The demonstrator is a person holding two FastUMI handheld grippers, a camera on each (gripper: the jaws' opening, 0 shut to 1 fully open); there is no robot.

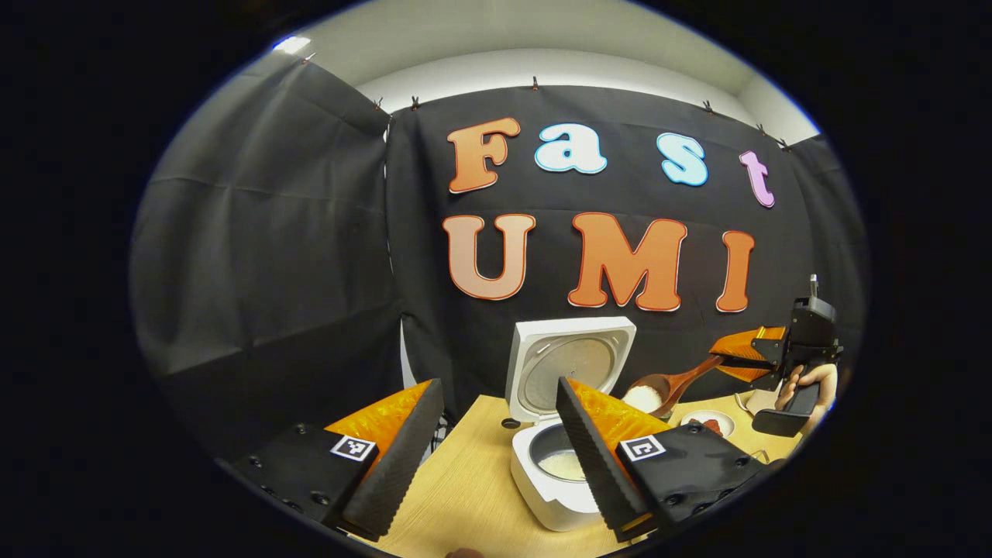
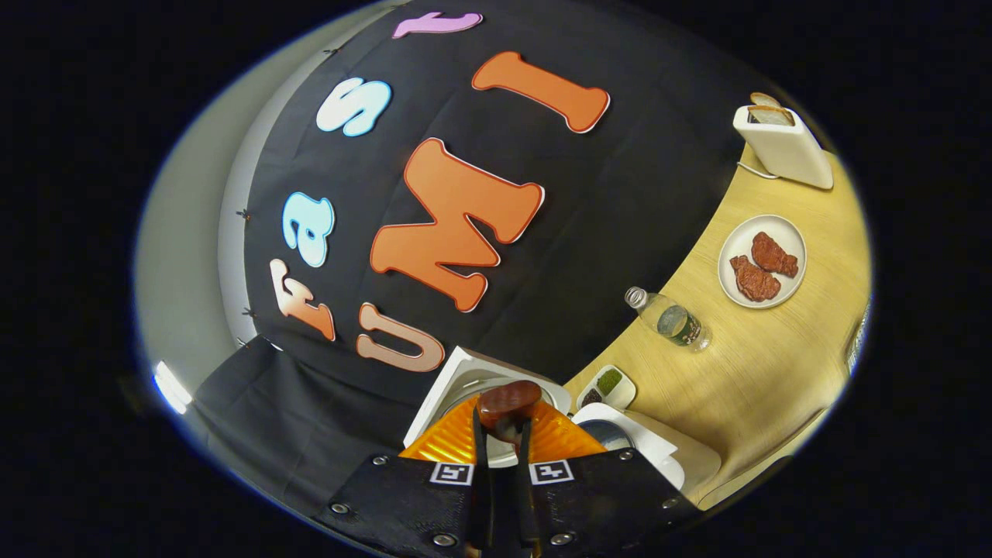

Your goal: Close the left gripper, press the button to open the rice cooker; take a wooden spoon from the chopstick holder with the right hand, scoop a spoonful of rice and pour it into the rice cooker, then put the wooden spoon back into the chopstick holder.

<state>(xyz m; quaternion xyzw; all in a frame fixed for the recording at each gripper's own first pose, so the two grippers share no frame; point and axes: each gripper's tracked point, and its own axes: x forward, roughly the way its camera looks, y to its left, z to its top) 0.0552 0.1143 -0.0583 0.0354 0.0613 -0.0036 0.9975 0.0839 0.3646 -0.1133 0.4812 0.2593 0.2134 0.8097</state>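
So the rice cooker [image 1: 554, 465] sits on the wooden table [image 1: 465, 480] with its lid [image 1: 570, 364] flipped up against the black backdrop, and you can see white rice down in the inner pot [image 1: 559, 463]. In the left gripper view, the left gripper [image 1: 496, 457] hangs low in front of the cooker with its two fingers spread wide apart, nothing between them.

Off to the right in that same view, the right gripper [image 1: 725, 358] comes in from the side, fingers pointing left toward the cooker, with a hand [image 1: 810, 387] wrapped around its grip. It's clamped on the handle of the wooden spoon [image 1: 670, 387], and the bowl of the spoon carries a heap of white rice [image 1: 643, 397], hovering just right of the open lid.

The right gripper view is rolled hard sideways. The fingers are pinched tight on the spoon handle there too. Further out on the table: a water bottle [image 2: 668, 319], a plate [image 2: 732, 291] with two reddish meat pieces, a toaster [image 2: 783, 143], and a small seasoning dish [image 2: 608, 387].
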